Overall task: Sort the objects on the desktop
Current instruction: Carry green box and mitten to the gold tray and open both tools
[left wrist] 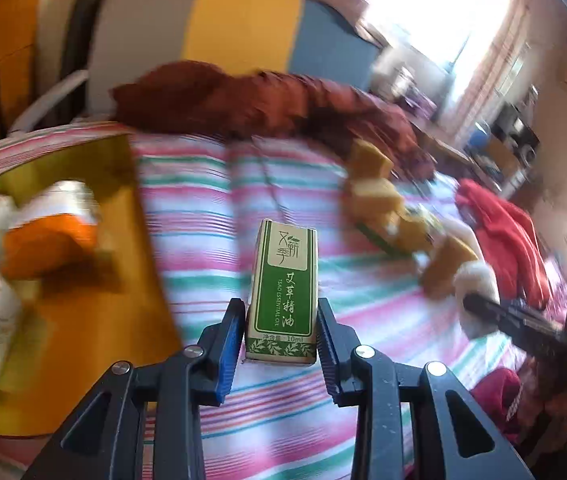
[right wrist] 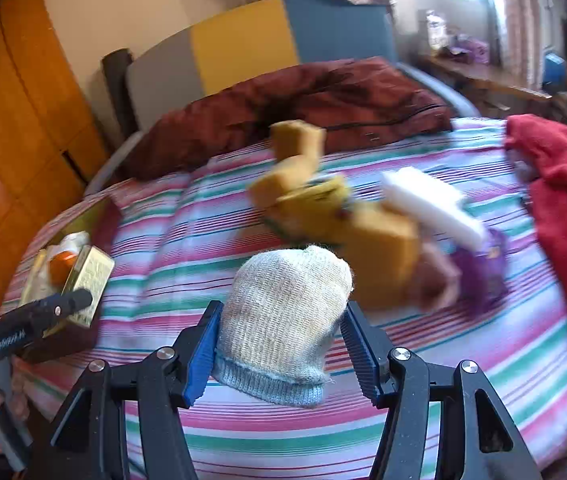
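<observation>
Striped bed [left wrist: 283, 168], left gripper [left wrist: 279, 332] fingers clamping an essential oil box [left wrist: 282, 292], right gripper [right wrist: 279, 344] fingers squeezing a knitted sock [right wrist: 283, 320].

The small green and tan box [left wrist: 282, 292] carries the only clear print: large Chinese characters "艾草精油" run down its green panel, with "TSAO ESSENTIAL OIL" in small capitals alongside, and "10ml" on the strip near the bottom. A stylised Chinese logo sits on its tan top panel. Lettering on the gold box [right wrist: 87, 284] is too blurred to read.
</observation>
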Motion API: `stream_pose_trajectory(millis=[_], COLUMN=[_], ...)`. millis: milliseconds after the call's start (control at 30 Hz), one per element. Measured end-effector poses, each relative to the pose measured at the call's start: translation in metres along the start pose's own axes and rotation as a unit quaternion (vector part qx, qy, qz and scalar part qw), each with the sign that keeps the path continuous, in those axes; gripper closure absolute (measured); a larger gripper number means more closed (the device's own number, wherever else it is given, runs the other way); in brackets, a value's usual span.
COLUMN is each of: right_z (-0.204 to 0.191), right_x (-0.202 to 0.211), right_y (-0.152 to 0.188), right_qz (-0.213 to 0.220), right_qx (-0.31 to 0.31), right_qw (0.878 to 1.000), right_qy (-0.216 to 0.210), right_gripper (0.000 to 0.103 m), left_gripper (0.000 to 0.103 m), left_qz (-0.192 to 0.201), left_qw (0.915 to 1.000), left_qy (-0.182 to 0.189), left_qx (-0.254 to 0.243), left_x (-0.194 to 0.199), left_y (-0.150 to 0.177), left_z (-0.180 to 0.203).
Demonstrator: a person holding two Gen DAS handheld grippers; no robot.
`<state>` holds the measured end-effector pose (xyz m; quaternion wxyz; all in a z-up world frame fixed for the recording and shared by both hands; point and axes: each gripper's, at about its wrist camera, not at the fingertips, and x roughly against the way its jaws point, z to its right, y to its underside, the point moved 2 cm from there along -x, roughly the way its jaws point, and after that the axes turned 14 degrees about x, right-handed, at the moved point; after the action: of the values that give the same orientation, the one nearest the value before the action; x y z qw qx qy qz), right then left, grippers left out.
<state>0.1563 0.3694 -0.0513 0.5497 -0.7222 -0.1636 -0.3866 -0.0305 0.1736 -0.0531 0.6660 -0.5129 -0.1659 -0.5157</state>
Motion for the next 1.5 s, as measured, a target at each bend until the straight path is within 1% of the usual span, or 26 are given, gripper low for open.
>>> stream_pose_trajectory(millis=[133,200,300,467,533,633,700,767,833,867,900,967,1000,1033,1100,1200,1267,1300,1333,1467,1500], right_z=[-0.042,-0.066,-0.108,-0.173,-0.194,-0.218,-0.23,-0.243,-0.254,-0.258,-0.263,-0.27,-0.272,-0.273,-0.272,-0.263,-0.257,-0.253,-0.25,-0.236,-0.233], right_x=[-0.011,-0.017,-0.025,-0.041,-0.049,-0.066,-0.077,-0.088,-0.102,-0.107,-0.115,-0.13,-0.135,-0.139,-0.142,-0.142,-0.141,-0.141,-0.141,-0.136,-0.133], right_y=[-0.013,-0.023,-0.043,-0.078,-0.092,-0.115,-0.13,-0.145,-0.162,-0.169,-0.175,-0.185,-0.188,-0.19,-0.189,-0.178,-0.169,-0.164,-0.158,-0.135,-0.131], right_qz=[-0.004,-0.004,0.0,0.008,0.009,0.008,0.007,0.007,0.005,0.003,0.0,-0.009,-0.01,-0.012,-0.014,-0.018,-0.023,-0.027,-0.031,-0.041,-0.043], right_qx=[0.028,0.048,0.084,0.138,0.151,0.154,0.153,0.154,0.15,0.149,0.145,0.137,0.137,0.137,0.136,0.136,0.133,0.131,0.128,0.117,0.112], right_qw=[0.999,0.997,0.992,0.981,0.978,0.975,0.975,0.975,0.975,0.975,0.975,0.975,0.976,0.977,0.978,0.979,0.98,0.98,0.98,0.982,0.983], right_qy=[-0.04,-0.062,-0.097,-0.133,-0.146,-0.157,-0.161,-0.161,-0.162,-0.162,-0.166,-0.173,-0.17,-0.164,-0.158,-0.152,-0.149,-0.148,-0.147,-0.141,-0.141], right_gripper=[0.043,0.043,0.043,0.043,0.043,0.043,0.043,0.043,0.043,0.043,0.041,0.039,0.035,0.033,0.032,0.031,0.031,0.031,0.031,0.031,0.031], left_gripper=[0.068,0.068,0.068,0.068,0.068,0.068,0.068,0.068,0.068,0.068,0.067,0.062,0.058,0.057,0.057,0.059,0.059,0.063,0.064,0.065,0.065], left_qz=[0.034,0.051,0.073,0.096,0.103,0.107,0.111,0.111,0.116,0.109,0.1,0.085,0.077,0.068,0.059,0.072,0.074,0.074,0.078,0.067,0.062], left_qw=[0.9985,0.9967,0.9928,0.9853,0.9836,0.983,0.9821,0.9809,0.9793,0.9791,0.9787,0.9776,0.9773,0.9768,0.9769,0.977,0.9778,0.9776,0.9772,0.9787,0.9785], left_qy=[-0.021,-0.038,-0.066,-0.102,-0.101,-0.089,-0.086,-0.075,-0.079,-0.087,-0.091,-0.091,-0.095,-0.101,-0.106,-0.121,-0.142,-0.146,-0.151,-0.161,-0.162], left_qx=[0.037,0.051,0.069,0.098,0.108,0.12,0.126,0.141,0.145,0.148,0.155,0.17,0.173,0.176,0.176,0.16,0.135,0.132,0.127,0.107,0.112], left_x=[0.024,0.036,0.053,0.073,0.08,0.085,0.082,0.079,0.071,0.064,0.057,0.044,0.038,0.033,0.029,0.033,0.03,0.028,0.028,0.017,0.013], left_y=[-0.018,-0.026,-0.038,-0.053,-0.058,-0.066,-0.072,-0.079,-0.089,-0.093,-0.097,-0.099,-0.1,-0.099,-0.093,-0.081,-0.074,-0.074,-0.074,-0.084,-0.087], left_z=[-0.042,-0.064,-0.099,-0.15,-0.163,-0.173,-0.177,-0.181,-0.183,-0.184,-0.187,-0.193,-0.195,-0.198,-0.2,-0.198,-0.196,-0.196,-0.196,-0.19,-0.191])
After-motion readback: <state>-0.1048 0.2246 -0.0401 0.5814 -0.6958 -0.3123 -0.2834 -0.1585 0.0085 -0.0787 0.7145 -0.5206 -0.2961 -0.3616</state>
